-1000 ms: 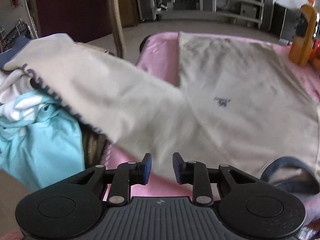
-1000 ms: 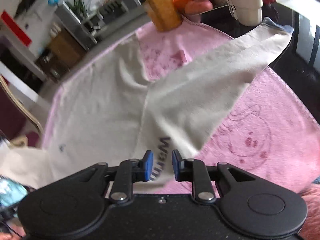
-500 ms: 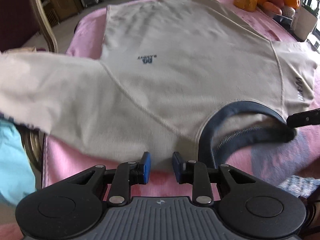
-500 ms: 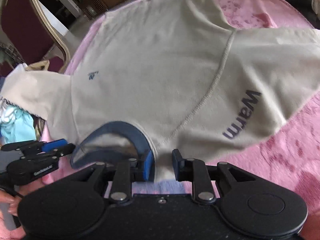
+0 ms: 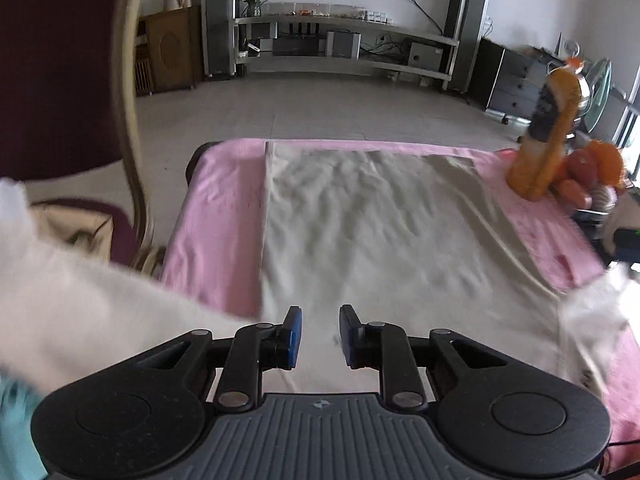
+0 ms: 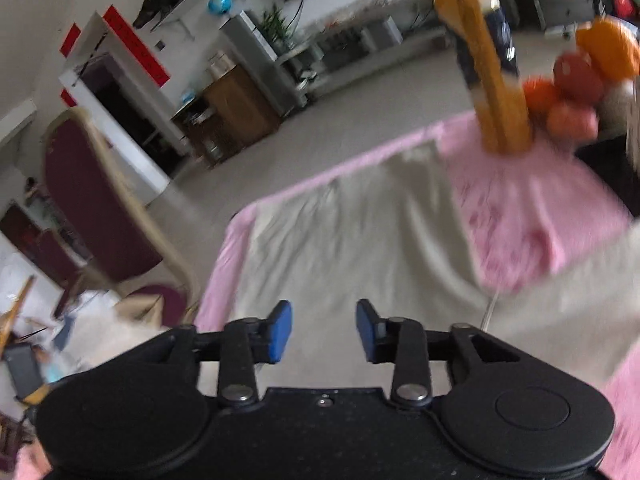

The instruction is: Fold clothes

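Note:
A beige long-sleeved top [image 5: 372,240] lies spread flat on a pink cloth [image 5: 216,232] over the table; it also shows in the right wrist view [image 6: 352,248]. Its left sleeve [image 5: 80,308] hangs off the table's left side, its right sleeve [image 6: 568,292] stretches to the right. My left gripper [image 5: 319,336] is open and empty, low over the top's body. My right gripper [image 6: 323,330] is open and empty, also over the body. The collar is hidden below both views.
An orange juice bottle [image 5: 548,136] and a pile of fruit [image 5: 592,172] stand at the far right corner, seen also in the right wrist view [image 6: 492,80]. A maroon chair [image 5: 60,80] stands left of the table. Light blue clothing [image 5: 16,420] lies at lower left.
Both grippers have tilted up and moved forward over the top's body; the blue collar has dropped out of view. Both jaws stand wider apart than before. The view is blurred by motion.

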`<state>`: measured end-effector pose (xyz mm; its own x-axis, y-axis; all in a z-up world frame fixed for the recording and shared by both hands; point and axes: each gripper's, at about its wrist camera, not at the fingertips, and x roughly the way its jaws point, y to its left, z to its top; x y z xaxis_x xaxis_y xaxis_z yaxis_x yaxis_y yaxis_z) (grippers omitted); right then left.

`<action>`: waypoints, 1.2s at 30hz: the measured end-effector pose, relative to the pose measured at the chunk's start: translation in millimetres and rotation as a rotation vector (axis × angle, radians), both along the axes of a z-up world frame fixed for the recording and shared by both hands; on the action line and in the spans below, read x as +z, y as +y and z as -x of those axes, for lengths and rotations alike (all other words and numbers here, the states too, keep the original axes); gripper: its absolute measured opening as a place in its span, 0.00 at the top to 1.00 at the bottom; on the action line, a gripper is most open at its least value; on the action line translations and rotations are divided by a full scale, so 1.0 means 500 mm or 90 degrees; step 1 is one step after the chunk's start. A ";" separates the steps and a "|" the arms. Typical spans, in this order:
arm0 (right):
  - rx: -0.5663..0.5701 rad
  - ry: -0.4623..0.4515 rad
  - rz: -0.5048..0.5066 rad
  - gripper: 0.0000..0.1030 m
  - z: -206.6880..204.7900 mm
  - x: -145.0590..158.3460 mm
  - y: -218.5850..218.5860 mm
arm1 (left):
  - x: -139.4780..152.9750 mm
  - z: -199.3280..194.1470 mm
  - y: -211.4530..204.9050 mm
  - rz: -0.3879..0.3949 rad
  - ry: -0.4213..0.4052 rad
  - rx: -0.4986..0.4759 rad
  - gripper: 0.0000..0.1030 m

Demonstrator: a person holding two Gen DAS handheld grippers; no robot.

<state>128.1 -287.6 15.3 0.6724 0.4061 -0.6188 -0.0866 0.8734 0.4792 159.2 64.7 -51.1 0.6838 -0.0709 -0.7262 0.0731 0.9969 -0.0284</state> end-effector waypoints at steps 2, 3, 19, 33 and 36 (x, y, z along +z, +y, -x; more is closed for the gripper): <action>-0.025 0.003 0.034 0.61 -0.062 -0.031 -0.015 | -0.035 -0.053 -0.001 -0.020 0.013 0.004 0.81; -0.040 0.010 0.048 0.61 -0.092 -0.053 -0.024 | -0.052 -0.077 0.000 -0.031 0.020 0.008 0.83; -0.053 0.128 0.124 0.95 -0.254 -0.287 -0.077 | -0.174 -0.186 -0.005 -0.152 0.062 0.007 0.87; -0.111 0.099 0.103 0.84 -0.200 -0.225 -0.099 | -0.138 -0.156 -0.007 -0.111 0.032 -0.008 0.87; -0.068 0.142 0.007 0.84 -0.195 -0.246 -0.100 | -0.143 -0.152 -0.025 -0.083 0.043 -0.036 0.83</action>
